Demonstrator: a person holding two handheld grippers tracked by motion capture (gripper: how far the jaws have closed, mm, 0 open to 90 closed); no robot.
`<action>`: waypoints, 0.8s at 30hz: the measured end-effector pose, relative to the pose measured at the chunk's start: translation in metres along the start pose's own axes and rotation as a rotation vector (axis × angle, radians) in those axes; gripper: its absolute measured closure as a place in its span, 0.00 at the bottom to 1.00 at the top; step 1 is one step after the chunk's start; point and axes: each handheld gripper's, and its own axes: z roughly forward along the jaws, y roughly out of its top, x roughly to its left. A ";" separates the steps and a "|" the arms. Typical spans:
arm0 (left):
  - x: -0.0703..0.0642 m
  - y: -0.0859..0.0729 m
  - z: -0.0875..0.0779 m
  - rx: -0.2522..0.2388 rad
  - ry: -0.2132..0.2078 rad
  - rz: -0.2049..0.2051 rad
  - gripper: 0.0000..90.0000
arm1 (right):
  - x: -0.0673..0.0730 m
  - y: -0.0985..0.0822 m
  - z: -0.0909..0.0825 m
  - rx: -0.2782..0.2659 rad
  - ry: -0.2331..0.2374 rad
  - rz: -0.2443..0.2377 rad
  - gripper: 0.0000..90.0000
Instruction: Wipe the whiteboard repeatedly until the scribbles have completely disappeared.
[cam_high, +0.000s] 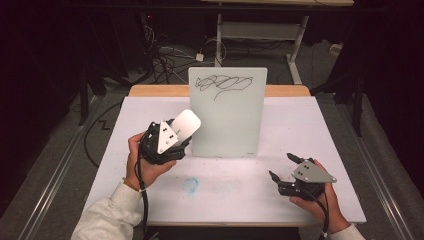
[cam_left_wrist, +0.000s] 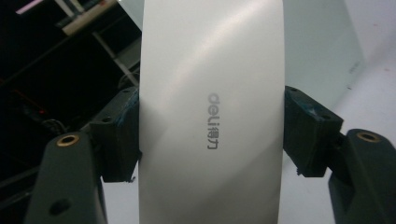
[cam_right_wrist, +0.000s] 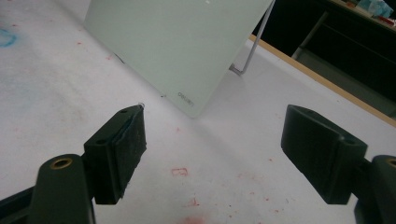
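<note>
High view: left gripper (cam_high: 172, 136) clamps a white eraser (cam_high: 186, 123) beside the propped whiteboard (cam_high: 227, 112), ready to wipe its scribble (cam_high: 223, 84); right gripper (cam_high: 286, 167) rests open on the table (cam_high: 225, 190).

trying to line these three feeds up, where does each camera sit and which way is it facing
High view: above the person's side of the table, looking forward and down; both hands, the left gripper and right gripper show.
Left gripper view: rides the left gripper, looking along its jaws, shut on a white eraser.
Right gripper view: rides the right gripper, low over the table, facing the whiteboard; its jaws stand open.
Shared: all three views show the whiteboard; the high and left gripper views share the eraser.
</note>
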 end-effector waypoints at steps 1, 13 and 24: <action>0.000 0.002 0.002 -0.002 0.010 -0.002 0.32 | 0.000 0.000 0.000 -0.002 0.002 -0.002 0.25; -0.001 0.028 0.027 -0.074 0.086 0.020 0.32 | 0.002 -0.002 0.003 0.024 0.003 -0.018 0.25; 0.005 0.050 0.036 -0.110 0.194 -0.010 0.32 | 0.003 -0.003 0.004 0.037 0.015 -0.028 0.25</action>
